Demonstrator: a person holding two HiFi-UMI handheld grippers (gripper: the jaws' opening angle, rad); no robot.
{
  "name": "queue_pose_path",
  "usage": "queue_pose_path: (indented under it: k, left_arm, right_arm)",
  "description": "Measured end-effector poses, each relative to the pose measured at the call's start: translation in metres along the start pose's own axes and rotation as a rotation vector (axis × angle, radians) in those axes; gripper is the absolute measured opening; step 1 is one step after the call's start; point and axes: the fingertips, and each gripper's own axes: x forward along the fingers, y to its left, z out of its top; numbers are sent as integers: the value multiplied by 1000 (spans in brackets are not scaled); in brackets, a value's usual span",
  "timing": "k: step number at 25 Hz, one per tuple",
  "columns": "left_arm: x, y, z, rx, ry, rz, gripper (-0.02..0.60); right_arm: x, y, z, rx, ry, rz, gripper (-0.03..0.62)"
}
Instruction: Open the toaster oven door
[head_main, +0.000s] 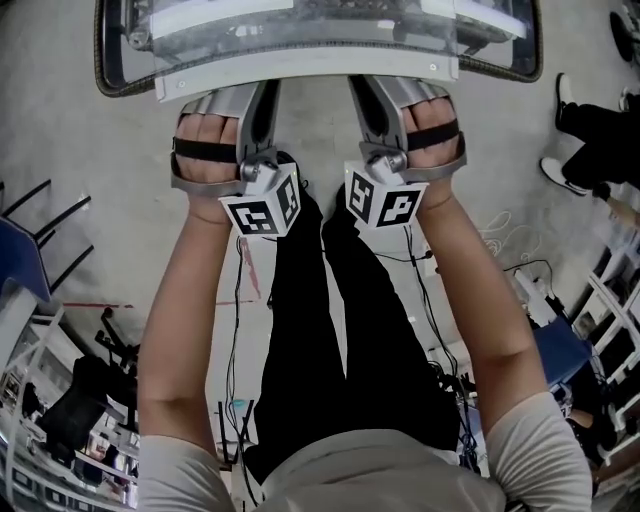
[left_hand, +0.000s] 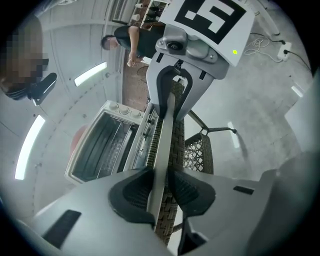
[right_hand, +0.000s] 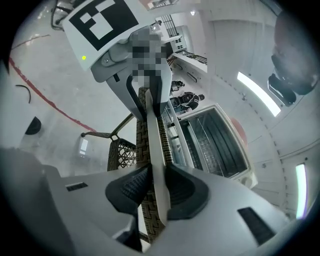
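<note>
Evidently a shared pull: left gripper (left_hand: 161, 187) and right gripper (right_hand: 152, 189) each clamped, jaws part-closed, on the door handle (left_hand: 166, 130), side by side to keep it even. Beyond them the door (head_main: 300, 35) lay nearly flat, long axis crosswise to the jaws. The toaster oven (right_hand: 220, 145) gaped behind.

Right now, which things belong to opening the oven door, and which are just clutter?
In the job:
toaster oven
door handle
left gripper and right gripper, both clamped on that handle

Lying about:
wicker stand
blue chair
floor cables
bystander's legs
</note>
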Motion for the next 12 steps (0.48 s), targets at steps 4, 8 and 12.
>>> queue_pose_path:
  k: [4,8,12]
  left_arm:
    - [1,-3,-2,10,-7,18,109]
    - [3,-5,-4,15,-12,36,118]
    - [2,-3,-3,-7,-7,35,119]
  right_arm:
    - [2,3,0,-7,-9,-20,94]
    - [4,5,0,-11,-17,-34,98]
    - [3,4,1,-10,-20,-26,98]
